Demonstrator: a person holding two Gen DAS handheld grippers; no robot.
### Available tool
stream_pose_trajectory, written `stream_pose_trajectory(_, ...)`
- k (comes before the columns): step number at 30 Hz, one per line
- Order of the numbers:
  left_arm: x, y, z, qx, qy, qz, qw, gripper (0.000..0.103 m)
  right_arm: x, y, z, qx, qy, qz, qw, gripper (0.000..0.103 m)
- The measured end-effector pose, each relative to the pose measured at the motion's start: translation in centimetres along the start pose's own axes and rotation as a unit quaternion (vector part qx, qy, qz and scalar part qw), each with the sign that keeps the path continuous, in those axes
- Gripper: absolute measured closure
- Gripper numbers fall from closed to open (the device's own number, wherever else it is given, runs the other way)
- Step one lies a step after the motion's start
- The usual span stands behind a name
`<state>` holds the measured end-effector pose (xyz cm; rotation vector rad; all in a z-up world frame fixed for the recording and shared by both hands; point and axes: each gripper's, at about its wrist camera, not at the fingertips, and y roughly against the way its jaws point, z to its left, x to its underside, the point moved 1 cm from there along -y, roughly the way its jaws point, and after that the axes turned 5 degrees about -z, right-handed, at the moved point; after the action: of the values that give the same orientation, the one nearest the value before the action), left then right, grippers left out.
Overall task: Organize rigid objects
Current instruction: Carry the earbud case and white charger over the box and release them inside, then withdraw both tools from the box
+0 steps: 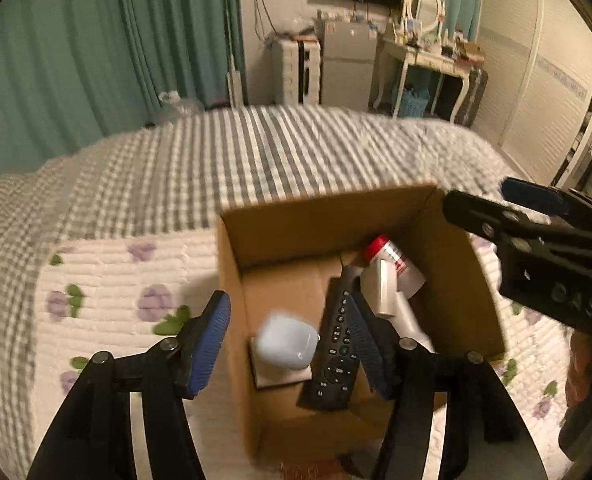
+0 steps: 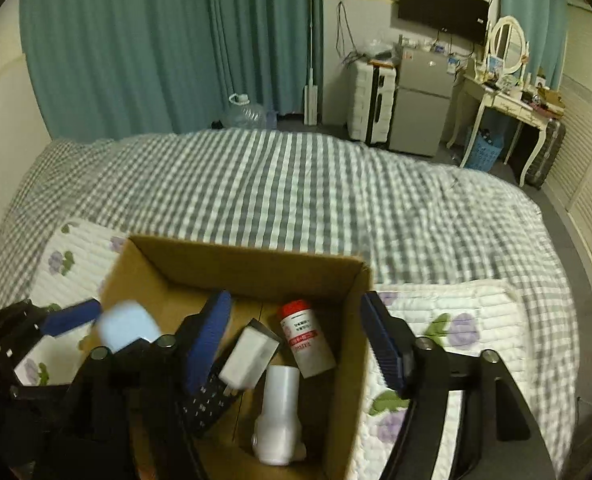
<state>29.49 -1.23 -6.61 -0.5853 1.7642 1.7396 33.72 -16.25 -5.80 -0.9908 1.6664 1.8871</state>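
An open cardboard box [image 1: 452, 280] sits on a flowered quilt on the bed. My left gripper [image 1: 290, 340] hangs open over its left half, with a blurred pale blue case [image 1: 286, 340] between the pads, touching neither. A black remote [image 1: 336, 344] leans inside the box. My right gripper [image 2: 296, 344] stands open over the box [image 2: 352, 344], above a white adapter [image 2: 248, 356], a red-capped white bottle [image 2: 306, 340] and a white tube piece [image 2: 280, 412]. In the right wrist view the blue case [image 2: 126, 328] shows beside a left gripper pad [image 2: 72, 316].
The flowered quilt [image 1: 116, 280] lies on a grey checked bedspread [image 2: 296, 192] that fills the far half of the bed. Beyond it stand teal curtains, a water jug [image 2: 246, 114], a small fridge [image 2: 420, 104] and a dressing table [image 2: 504, 96].
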Motion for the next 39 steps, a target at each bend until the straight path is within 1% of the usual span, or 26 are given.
stream_pose_trajectory(2,-0.7,2.7,0.2,-0.004,0.002,-0.014,0.9999,0.037,-0.6,2.4,0.1,0.007,0.006,-0.014,1.0,0.021)
stream_pose_trajectory(4,-1.2,5.4,0.4,-0.007,0.004,-0.03,0.9995,0.036,-1.4,5.7,0.2,0.017,0.013,-0.032,0.999,0.017)
stream_pose_trajectory(6,-1.6,8.3,0.6,-0.01,0.006,-0.047,0.9988,0.034,-1.8,8.7,0.3,0.02,0.014,-0.047,0.999,0.014)
stream_pose_trajectory(8,-1.8,11.3,0.7,-0.011,0.005,-0.066,0.9978,0.034,-1.9,11.7,0.6,0.024,0.016,-0.06,0.998,0.01)
stream_pose_trajectory(10,-1.9,13.8,0.9,-0.011,0.005,-0.08,0.9967,0.033,-1.8,15.1,1.0,0.031,0.024,-0.076,0.996,0.009)
stream_pose_trajectory(15,-0.9,19.7,1.5,-0.022,0.0,-0.115,0.9931,0.032,-0.7,21.0,2.2,0.036,0.033,-0.105,0.993,0.002)
stream_pose_trajectory(16,-0.5,20.4,1.6,-0.024,0.0,-0.118,0.9928,0.032,-0.4,21.9,2.4,0.036,0.034,-0.109,0.993,0.0)
stream_pose_trajectory(19,0.7,21.8,2.0,-0.029,0.001,-0.122,0.9921,0.032,1.0,23.7,3.3,0.031,0.031,-0.113,0.993,0.0)
stream_pose_trajectory(21,1.7,22.1,2.1,-0.034,0.005,-0.121,0.9921,0.032,2.1,24.4,3.8,0.028,0.031,-0.112,0.993,0.0)
stream_pose_trajectory(23,2.6,21.9,2.3,-0.03,0.011,-0.112,0.9932,0.031,3.1,24.6,3.9,0.025,0.029,-0.107,0.994,0.0)
stream_pose_trajectory(26,4.2,21.2,2.4,-0.032,0.024,-0.101,0.9941,0.031,4.8,23.9,4.4,0.017,0.02,-0.094,0.995,0.0)
stream_pose_trajectory(28,5.4,20.1,2.5,-0.04,0.028,-0.09,0.9947,0.031,6.1,23.1,4.6,0.018,0.019,-0.085,0.996,0.0)
stream_pose_trajectory(32,8.3,17.3,2.9,-0.05,0.042,-0.064,0.9958,0.031,9.0,20.6,4.7,0.017,0.019,-0.058,0.998,0.0)
stream_pose_trajectory(36,11.6,13.3,3.3,-0.066,0.047,-0.028,0.9963,0.031,12.0,16.7,5.0,0.013,0.017,-0.029,0.999,0.0)
stream_pose_trajectory(39,14.1,10.2,3.8,-0.065,0.067,0.001,0.9956,0.031,14.1,13.6,5.4,0.009,0.019,-0.005,1.0,0.0)
